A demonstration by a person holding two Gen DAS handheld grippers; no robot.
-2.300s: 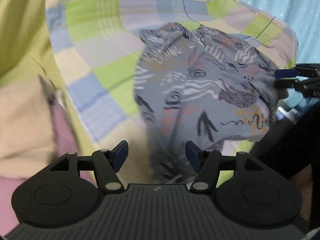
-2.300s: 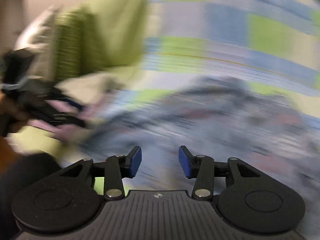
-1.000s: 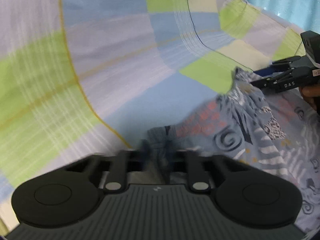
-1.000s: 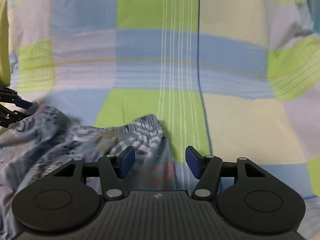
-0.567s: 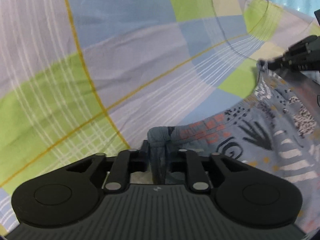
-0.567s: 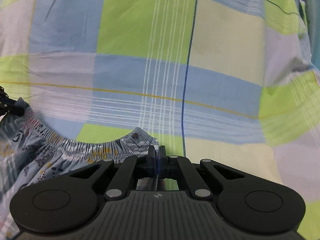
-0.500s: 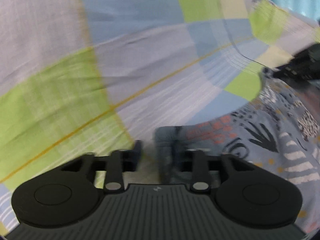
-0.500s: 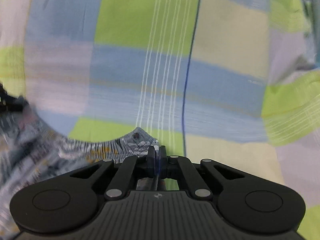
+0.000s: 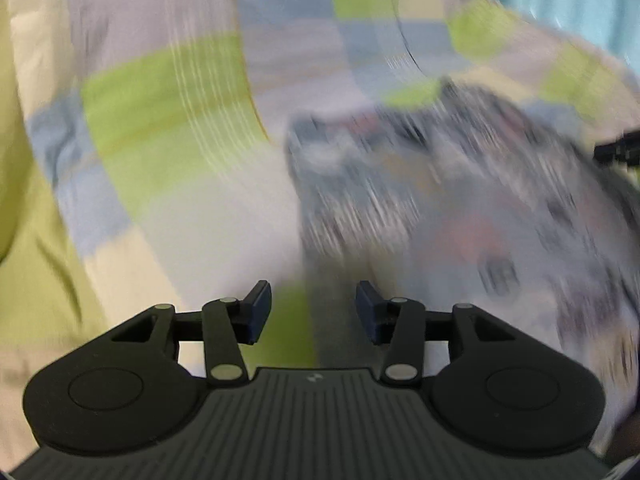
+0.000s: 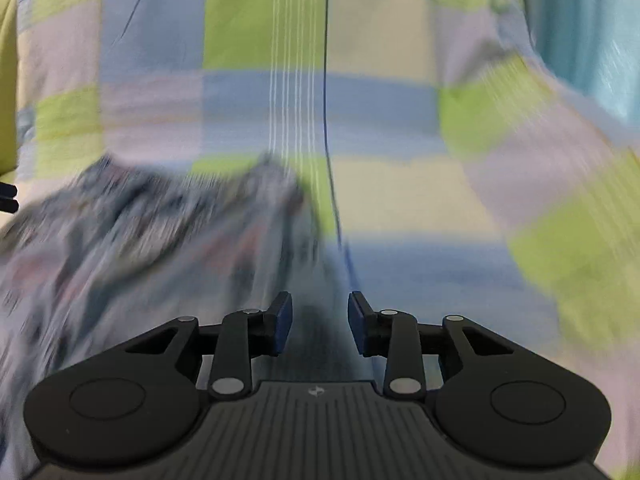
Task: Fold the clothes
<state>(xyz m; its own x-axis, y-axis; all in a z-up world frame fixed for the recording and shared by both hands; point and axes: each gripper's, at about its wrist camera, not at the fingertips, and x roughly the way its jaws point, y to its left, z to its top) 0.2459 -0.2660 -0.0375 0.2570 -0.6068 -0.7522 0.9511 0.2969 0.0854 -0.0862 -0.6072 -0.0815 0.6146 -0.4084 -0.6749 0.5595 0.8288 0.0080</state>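
A grey-blue patterned garment (image 9: 460, 208) lies on the checked bedsheet (image 9: 168, 92), blurred by motion. My left gripper (image 9: 313, 312) is open and empty, pulled back from the garment's left edge. In the right wrist view the garment (image 10: 132, 240) spreads to the left. My right gripper (image 10: 319, 322) is open and empty, just behind the garment's right corner. The right gripper's tip (image 9: 616, 152) shows at the right edge of the left wrist view. The left gripper's tip (image 10: 7, 198) shows at the left edge of the right wrist view.
The checked sheet (image 10: 360, 100) in green, blue and lilac covers the bed. A plain green cover (image 9: 24, 260) lies at the left. A turquoise curtain (image 10: 592, 32) hangs at the far right.
Both grippers have opened and let go of the garment's waistband corners. Both have drawn back from the garment, which now lies on the sheet.
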